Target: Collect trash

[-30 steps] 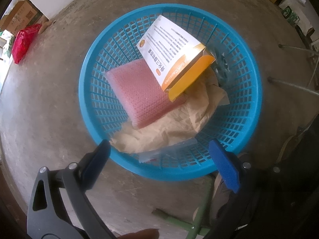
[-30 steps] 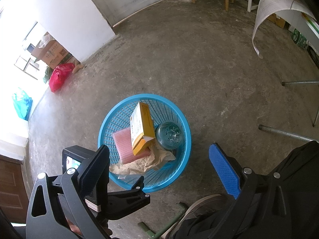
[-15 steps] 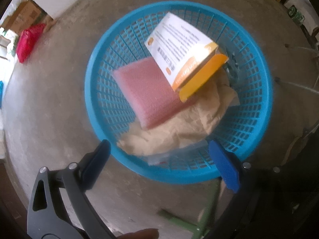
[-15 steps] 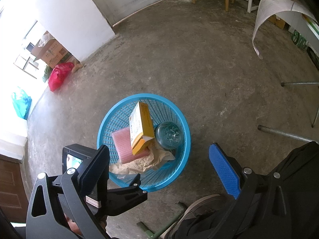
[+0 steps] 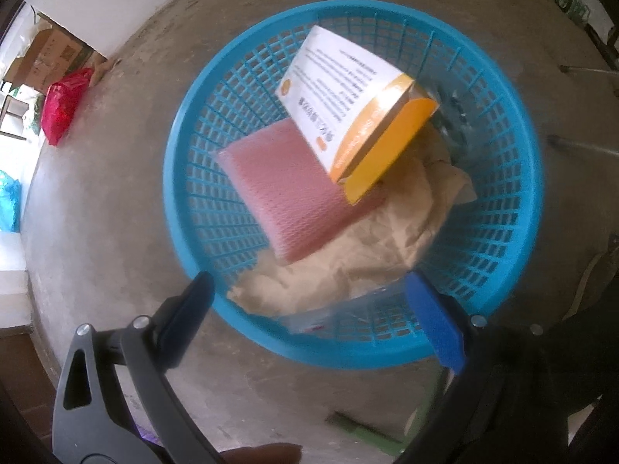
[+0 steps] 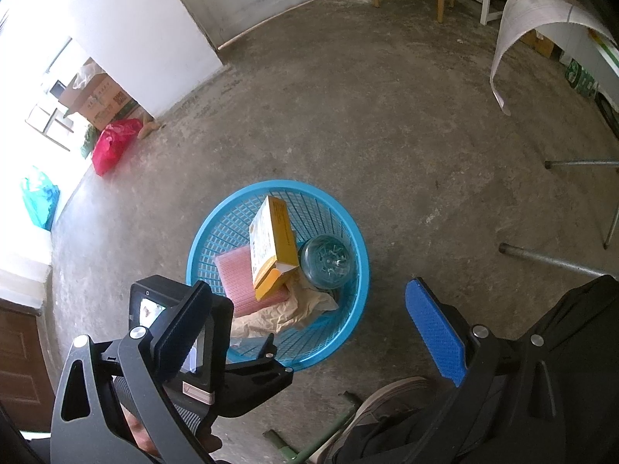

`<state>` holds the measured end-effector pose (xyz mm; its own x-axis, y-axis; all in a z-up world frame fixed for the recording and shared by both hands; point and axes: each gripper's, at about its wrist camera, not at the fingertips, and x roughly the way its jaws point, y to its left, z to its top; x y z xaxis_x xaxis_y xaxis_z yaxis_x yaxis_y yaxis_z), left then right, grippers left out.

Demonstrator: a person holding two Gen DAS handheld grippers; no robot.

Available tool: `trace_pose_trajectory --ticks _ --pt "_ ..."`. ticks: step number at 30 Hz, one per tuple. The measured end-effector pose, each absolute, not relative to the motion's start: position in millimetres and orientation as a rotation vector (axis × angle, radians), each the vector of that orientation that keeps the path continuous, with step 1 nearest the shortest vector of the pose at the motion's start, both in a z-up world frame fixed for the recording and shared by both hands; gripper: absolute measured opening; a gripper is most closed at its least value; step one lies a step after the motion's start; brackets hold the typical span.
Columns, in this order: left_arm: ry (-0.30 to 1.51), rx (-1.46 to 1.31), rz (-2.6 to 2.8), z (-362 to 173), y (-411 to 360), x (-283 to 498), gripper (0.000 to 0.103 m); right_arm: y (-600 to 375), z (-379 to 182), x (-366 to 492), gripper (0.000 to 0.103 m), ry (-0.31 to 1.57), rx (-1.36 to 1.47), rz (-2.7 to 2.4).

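A round blue mesh basket [image 5: 499, 232] [image 6: 350, 301] stands on the concrete floor. It holds a white and orange carton [image 5: 356, 116] [image 6: 271, 247], a pink foam pad [image 5: 286, 193] [image 6: 236, 282], crumpled brown paper [image 5: 371, 255] [image 6: 294, 309], a clear plastic bag [image 5: 332, 313] and a clear round container [image 6: 327, 261]. My left gripper [image 5: 309, 317] hovers open over the basket's near rim, empty. The right gripper [image 6: 309, 321] is open and empty, higher up and further back, with the left gripper body [image 6: 185, 332] below it.
A red bag [image 6: 114, 145] and cardboard boxes [image 6: 96, 100] lie by the white wall at the left, a teal bag [image 6: 38, 201] nearer. Metal legs [image 6: 549, 261] stand at the right. A shoe [image 6: 387, 398] and green frame [image 6: 309, 448] are close by. A paper sheet [image 6: 534, 19] hangs at the upper right.
The left gripper has shifted left and slightly nearer, so the basket slid right and grew in its view. The right gripper has hardly moved. The trash in the basket has stayed put.
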<state>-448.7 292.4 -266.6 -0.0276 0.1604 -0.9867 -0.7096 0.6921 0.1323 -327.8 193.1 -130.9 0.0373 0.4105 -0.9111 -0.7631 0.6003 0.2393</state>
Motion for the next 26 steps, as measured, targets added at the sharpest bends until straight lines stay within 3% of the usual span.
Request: trace_pose_trajectory --ticks 15,26 --pt "1.278 -0.725 0.660 -267 300 -473 0.095 189 -135 -326 0.097 1.231 -0.370 0.924" --pt "1.361 -0.681 0.655 -272 292 -458 0.095 194 -134 -330 0.097 1.230 -0.370 0.922"
